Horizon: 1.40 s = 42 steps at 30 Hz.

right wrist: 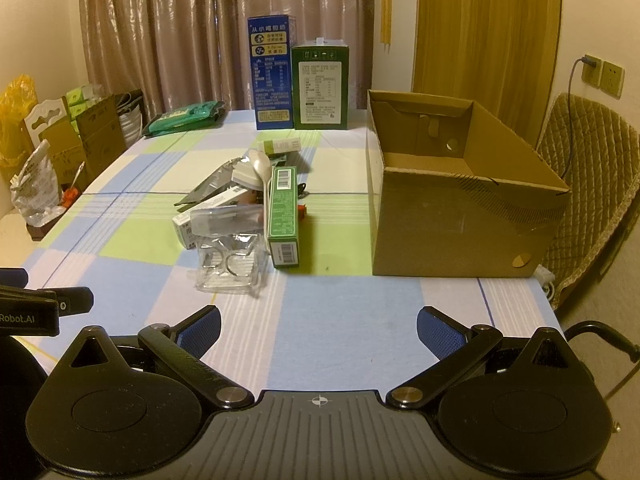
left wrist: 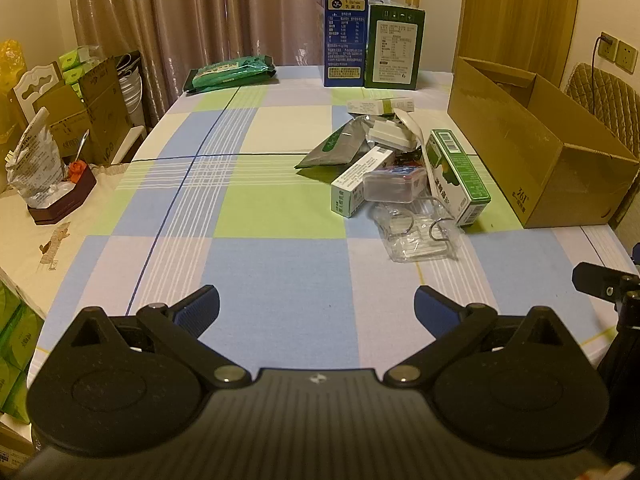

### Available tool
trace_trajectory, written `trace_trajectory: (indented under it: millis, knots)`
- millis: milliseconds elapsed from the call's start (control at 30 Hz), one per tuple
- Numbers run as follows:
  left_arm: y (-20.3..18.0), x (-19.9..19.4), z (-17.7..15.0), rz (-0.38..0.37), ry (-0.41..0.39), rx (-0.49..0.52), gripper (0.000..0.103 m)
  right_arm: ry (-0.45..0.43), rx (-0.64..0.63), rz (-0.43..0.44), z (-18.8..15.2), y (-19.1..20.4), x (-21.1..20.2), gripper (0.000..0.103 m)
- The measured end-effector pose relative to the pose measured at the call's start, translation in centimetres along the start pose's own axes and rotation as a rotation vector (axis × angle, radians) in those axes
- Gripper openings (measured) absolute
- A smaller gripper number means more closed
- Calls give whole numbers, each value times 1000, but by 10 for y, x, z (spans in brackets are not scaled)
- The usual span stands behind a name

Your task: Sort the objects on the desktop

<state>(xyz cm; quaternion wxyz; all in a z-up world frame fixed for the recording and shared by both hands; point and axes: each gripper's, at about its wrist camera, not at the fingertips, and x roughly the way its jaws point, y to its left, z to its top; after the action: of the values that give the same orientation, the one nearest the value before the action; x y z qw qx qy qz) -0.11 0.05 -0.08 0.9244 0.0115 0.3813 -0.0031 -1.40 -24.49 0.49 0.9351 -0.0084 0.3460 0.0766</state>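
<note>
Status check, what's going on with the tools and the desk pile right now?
Left tool and right tool open, empty, short of the pile. Green carton and clear plastic packet untouched. Cardboard box open beside it. Path clear.

Count taken outward from the open cardboard box [right wrist: 452, 216], of which there is one, on the worktop [right wrist: 352, 312].

Just left of it, one heap holding:
- one green carton [right wrist: 283, 216];
- two white-and-green cartons [left wrist: 360, 182] [right wrist: 280, 145];
- one clear lidded case [left wrist: 394, 187];
- one clear blister pack [right wrist: 228, 266] with two metal rings;
- one foil pouch [left wrist: 340, 147];
- one white spoon [right wrist: 262, 168].

Behind the box's far left corner, two tall cartons: one blue [right wrist: 272, 74], one dark green [right wrist: 319, 86]. Further left, one green packet [right wrist: 184, 118].
</note>
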Motion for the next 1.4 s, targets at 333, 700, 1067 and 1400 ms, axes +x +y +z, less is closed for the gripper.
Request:
trace_trajectory:
  millis: [333, 700, 1067, 1400]
  knots:
    - [0, 3, -5, -2, 2, -1, 102, 7, -11, -2, -1, 2, 2, 101]
    - [1, 4, -6, -7, 7, -1, 102, 6, -11, -2, -1, 2, 2, 101]
    - [3, 3, -3, -39, 30, -11, 102, 6, -9, -2, -2, 2, 2, 101]
    - [6, 0, 9, -82, 39, -11, 102, 4, 11, -7, 1, 0, 2, 101]
